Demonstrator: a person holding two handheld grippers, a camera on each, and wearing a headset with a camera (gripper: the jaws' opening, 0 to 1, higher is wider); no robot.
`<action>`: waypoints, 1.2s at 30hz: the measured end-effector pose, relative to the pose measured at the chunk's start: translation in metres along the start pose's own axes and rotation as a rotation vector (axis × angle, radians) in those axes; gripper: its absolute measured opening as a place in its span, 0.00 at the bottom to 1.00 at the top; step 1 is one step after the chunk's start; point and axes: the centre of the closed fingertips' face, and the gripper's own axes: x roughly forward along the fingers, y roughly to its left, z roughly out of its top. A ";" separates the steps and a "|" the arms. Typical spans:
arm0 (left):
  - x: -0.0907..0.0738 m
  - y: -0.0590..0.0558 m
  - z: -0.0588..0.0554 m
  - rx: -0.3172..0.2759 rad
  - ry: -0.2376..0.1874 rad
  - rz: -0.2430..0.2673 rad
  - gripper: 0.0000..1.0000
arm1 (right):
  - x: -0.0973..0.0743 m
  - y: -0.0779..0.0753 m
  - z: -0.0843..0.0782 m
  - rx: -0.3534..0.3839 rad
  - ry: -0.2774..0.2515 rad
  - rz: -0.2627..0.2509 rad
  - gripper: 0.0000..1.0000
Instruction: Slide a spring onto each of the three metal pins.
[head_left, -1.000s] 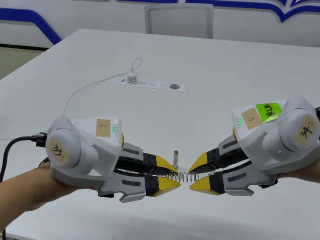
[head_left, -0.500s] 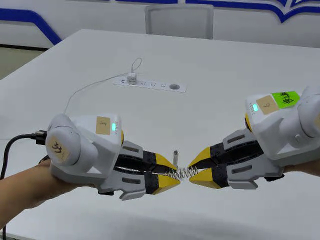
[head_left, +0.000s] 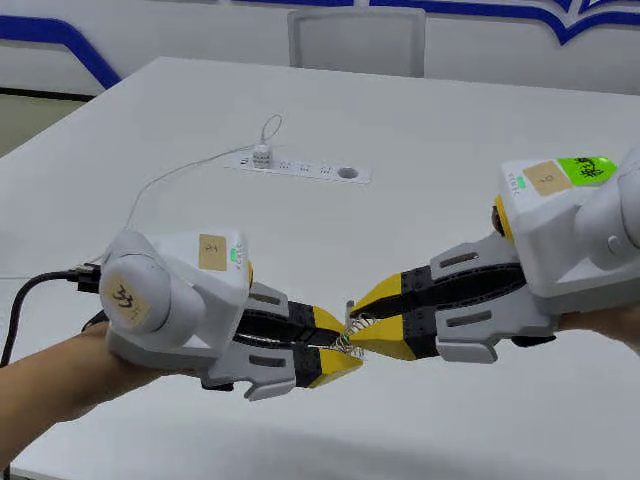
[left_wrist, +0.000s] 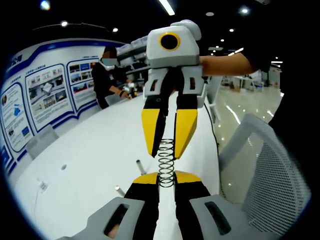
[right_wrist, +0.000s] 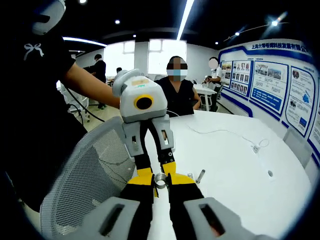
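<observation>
Left gripper view: left gripper (left_wrist: 166, 178) and right gripper (left_wrist: 166, 151) both clamp one spring (left_wrist: 166, 164) near two pins (left_wrist: 140, 166) (left_wrist: 119, 190).

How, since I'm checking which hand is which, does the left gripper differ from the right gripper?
Top face: the left gripper shows a tan label; the right gripper shows a tan label plus a green sticker. Pose: in the head view the left gripper sits lower, while the right gripper slopes down from higher. Both have yellow tips, shut on one spring.
</observation>
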 end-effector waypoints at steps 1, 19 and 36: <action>0.000 0.000 0.000 0.001 0.001 0.002 0.10 | 0.001 0.000 0.001 -0.001 0.003 -0.001 0.11; -0.004 0.001 -0.007 -0.106 -0.007 0.011 0.12 | 0.006 -0.001 -0.004 0.066 0.020 -0.026 0.11; -0.024 0.012 -0.034 -0.177 0.014 0.109 0.27 | -0.034 -0.054 -0.028 0.248 0.025 -0.228 0.11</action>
